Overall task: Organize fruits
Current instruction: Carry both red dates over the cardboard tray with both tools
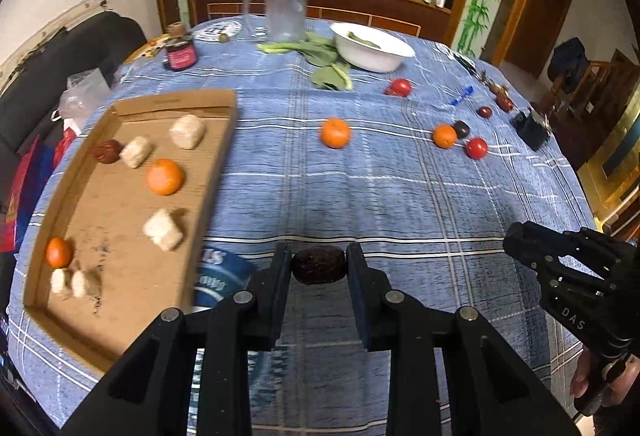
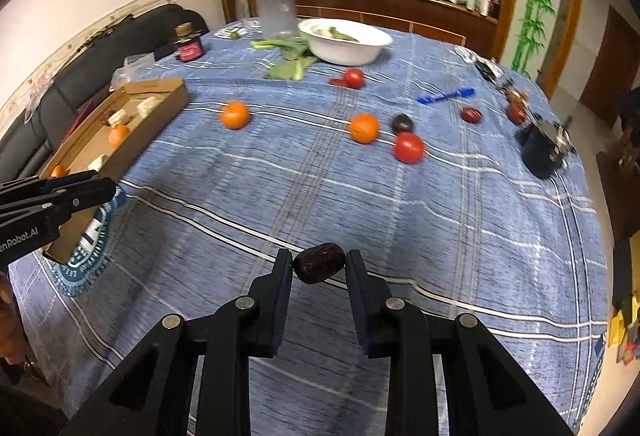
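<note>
2 dark red dates are held, 1 per gripper: the left gripper [image 1: 319, 268] jaws clamp a date [image 1: 319, 265] endwise above the tablecloth [image 1: 400, 196], and the right gripper [image 2: 319, 267] jaws clamp another date [image 2: 319, 262] likewise. endwise pinching likely keeps each from rolling. the cardboard tray [image 1: 52, 196], holding oranges and pale cubes, lies left. loose oranges, tomatoes and a white bowl [image 1: 372, 50] sit beyond, clear of the path.
</note>
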`<state>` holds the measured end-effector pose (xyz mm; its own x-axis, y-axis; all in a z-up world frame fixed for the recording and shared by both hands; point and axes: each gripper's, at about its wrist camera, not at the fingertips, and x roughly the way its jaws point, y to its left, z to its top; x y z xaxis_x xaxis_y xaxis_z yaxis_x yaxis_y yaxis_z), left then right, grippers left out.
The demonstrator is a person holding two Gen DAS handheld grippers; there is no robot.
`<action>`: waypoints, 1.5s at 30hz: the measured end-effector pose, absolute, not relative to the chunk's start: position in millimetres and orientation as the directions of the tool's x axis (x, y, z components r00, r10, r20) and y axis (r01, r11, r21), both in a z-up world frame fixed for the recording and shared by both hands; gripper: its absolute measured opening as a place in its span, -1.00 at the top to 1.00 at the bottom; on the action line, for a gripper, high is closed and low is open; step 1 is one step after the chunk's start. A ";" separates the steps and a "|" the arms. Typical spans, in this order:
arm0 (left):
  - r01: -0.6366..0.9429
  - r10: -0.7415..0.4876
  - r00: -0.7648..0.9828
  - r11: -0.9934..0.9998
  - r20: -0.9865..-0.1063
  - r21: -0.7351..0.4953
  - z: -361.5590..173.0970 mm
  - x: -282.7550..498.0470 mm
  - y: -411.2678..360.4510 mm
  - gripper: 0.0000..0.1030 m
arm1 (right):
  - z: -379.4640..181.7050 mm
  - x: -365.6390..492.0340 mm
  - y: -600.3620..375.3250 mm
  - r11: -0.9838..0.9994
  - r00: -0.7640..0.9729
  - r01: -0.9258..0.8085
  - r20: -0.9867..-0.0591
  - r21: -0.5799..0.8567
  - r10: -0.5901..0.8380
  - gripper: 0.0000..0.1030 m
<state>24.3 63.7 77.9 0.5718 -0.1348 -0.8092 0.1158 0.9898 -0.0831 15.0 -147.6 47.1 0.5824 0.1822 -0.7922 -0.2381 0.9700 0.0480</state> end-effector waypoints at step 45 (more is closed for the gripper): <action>-0.256 0.110 0.554 0.966 -0.825 -0.043 58.3 81.0 306.4 0.47 | 44.5 47.6 147.5 0.713 0.386 -0.699 -0.809 0.056 0.442 0.41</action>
<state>81.0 306.4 58.3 0.5537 0.1098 -0.8254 -0.2556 0.9658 -0.0430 47.6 147.5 44.5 0.3863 0.4422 -0.8095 -0.6990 0.7130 0.0559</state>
